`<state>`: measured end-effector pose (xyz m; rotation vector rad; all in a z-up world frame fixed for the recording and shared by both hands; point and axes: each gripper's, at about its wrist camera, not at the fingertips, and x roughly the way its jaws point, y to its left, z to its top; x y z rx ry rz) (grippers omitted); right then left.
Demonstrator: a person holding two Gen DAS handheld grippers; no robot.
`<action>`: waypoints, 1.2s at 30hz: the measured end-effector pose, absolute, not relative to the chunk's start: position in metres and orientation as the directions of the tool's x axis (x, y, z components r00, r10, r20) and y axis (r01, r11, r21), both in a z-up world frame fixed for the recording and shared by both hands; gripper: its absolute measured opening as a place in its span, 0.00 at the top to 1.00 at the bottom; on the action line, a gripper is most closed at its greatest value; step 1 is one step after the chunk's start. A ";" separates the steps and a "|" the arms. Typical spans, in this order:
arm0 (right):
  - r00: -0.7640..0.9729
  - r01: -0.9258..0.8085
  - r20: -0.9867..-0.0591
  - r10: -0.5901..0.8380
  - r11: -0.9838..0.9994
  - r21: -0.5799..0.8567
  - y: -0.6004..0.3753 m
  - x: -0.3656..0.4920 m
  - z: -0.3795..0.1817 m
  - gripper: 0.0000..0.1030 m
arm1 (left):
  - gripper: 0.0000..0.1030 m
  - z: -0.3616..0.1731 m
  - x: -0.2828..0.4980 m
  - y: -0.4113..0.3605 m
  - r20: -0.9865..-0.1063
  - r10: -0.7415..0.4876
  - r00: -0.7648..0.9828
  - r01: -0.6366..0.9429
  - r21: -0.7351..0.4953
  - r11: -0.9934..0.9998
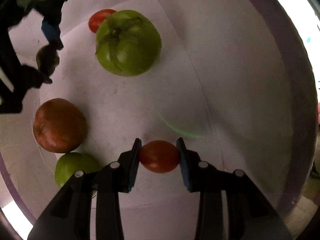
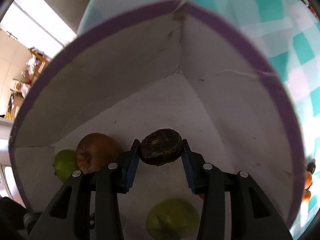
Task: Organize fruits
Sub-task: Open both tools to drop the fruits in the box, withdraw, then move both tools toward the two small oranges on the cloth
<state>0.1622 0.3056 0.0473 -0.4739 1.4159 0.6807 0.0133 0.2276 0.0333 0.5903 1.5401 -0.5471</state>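
1. The left gripper is clenched on a small red tomato, pads pressing its two sides at the widest part. It points down into the box, a white-walled carton with a purple rim, and the tomato hangs just above the box floor.

2. The right gripper is clenched on a dark, flat, disc-shaped fruit, pads on its opposite edges, stem scar facing the camera. It is also inside the box, near one corner.

3. Already lying on the box floor: a big green tomato, a second small red tomato touching its far side, a brown-red tomato and a smaller green fruit just beside it.

4. Handling, as a judgement: the small red tomato looks light, smooth and thin-skinned, so it is likely slippery and bruises or splits under a hard squeeze. The grip across its middle is the right place; a hold nearer an end would let it squirt out.

5. The dark fruit looks firmer and rough-skinned, so less slippery. Its flat shape makes the rim-to-rim hold stable.

6. Both should be set down low on a bare part of the box floor, clear of the green tomato, not dropped, since round fruit rolls.
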 end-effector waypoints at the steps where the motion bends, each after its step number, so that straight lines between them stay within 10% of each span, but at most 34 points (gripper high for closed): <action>1: 0.014 -0.683 -0.990 0.139 0.725 0.092 0.307 0.161 0.044 0.61 | 0.64 0.034 0.013 0.228 -0.999 0.042 -0.034 0.664 0.008 0.748; 22: 0.236 -0.570 -0.926 0.293 0.814 0.113 0.243 0.126 0.128 0.29 | 0.18 0.067 0.011 0.258 -0.975 0.150 0.165 0.529 0.216 0.821; 36: 0.448 -0.368 -0.793 0.412 0.894 0.256 0.030 0.029 0.185 0.16 | 0.03 0.206 -0.050 0.229 -0.773 0.235 0.589 -0.046 0.258 0.965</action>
